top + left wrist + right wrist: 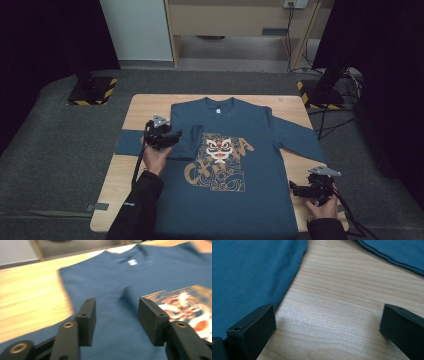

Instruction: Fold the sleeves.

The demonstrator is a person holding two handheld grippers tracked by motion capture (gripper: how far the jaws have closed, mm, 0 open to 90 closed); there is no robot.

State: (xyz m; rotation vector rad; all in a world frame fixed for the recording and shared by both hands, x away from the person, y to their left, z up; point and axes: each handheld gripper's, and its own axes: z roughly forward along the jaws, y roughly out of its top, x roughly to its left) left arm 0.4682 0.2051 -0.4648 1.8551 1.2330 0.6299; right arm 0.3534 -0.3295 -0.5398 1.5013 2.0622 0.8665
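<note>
Blue long-sleeved T-shirt [235, 165] lies flat, print up, on the wooden tabletop [137, 107], its left sleeve folded in over the chest. Left gripper [167, 138] sits over that fold, jaws parted, nothing between them. Right gripper [300, 189] at the shirt's lower right edge, jaws wide over bare wood.

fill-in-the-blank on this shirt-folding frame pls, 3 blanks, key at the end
1. The blue T-shirt lies flat on the ____ table.
2. The left claw hovers over the folded-in sleeve with jaws ____.
3. The right claw sits beside the shirt's hem, its jaws over bare ____.

Missing words: wooden; open; wood
</note>
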